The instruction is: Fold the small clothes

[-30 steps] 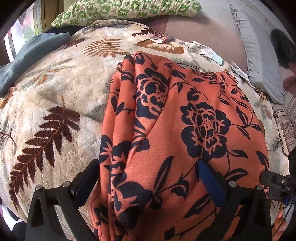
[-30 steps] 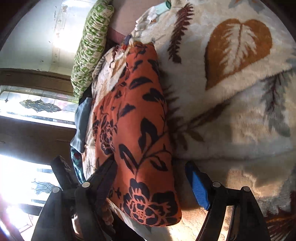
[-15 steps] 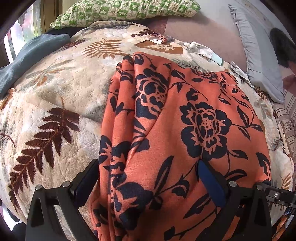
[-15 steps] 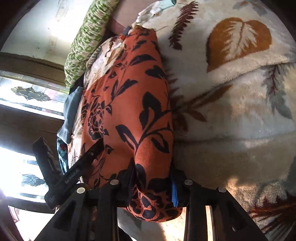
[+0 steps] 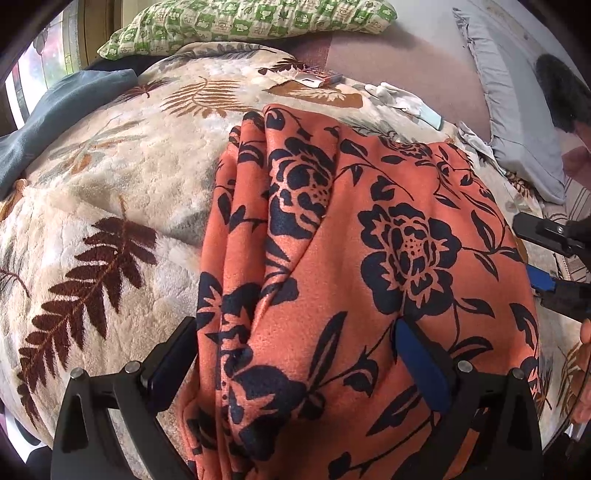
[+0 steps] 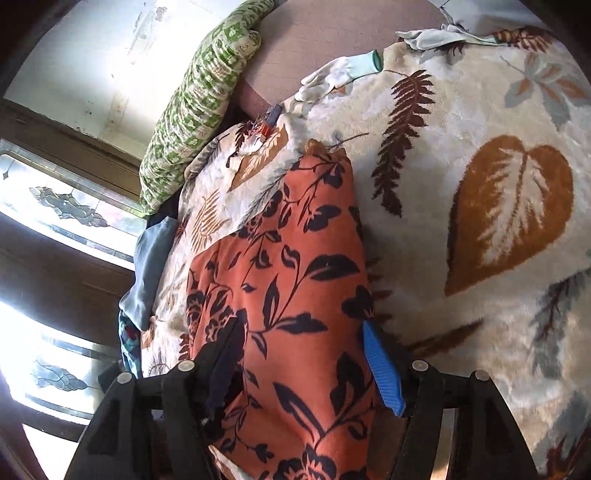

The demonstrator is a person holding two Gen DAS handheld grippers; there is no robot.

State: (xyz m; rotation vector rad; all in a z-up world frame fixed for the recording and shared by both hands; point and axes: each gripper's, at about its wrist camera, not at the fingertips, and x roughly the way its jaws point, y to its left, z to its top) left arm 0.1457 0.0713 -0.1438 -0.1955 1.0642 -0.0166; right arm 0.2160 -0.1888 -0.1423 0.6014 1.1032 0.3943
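Observation:
An orange garment with dark blue flowers [image 5: 369, 240] lies folded lengthwise on a cream leaf-patterned blanket [image 5: 110, 184]. My left gripper [image 5: 295, 365] stands open over its near end. The bunched folds lie between its fingers, and the blue pad rests on the cloth. In the right wrist view the same garment [image 6: 288, 277] runs away from me. My right gripper [image 6: 303, 363] straddles its near end. Its jaws are opening, with the cloth between them and the blue pad just off the edge. The right gripper [image 5: 535, 258] also shows at the garment's right border.
A green checked pillow [image 5: 251, 18] and a grey pillow [image 5: 517, 110] lie at the back. A blue-grey cloth [image 5: 55, 110] sits at the left. White gloves [image 5: 402, 99] and a small packet [image 5: 317, 77] lie beyond the garment. A person's dark hair [image 5: 561, 92] shows at the right.
My right gripper pinched the garment's near edge half a second ago, then spread its jaws again and rose. The left gripper and the garment's folds have stayed put.

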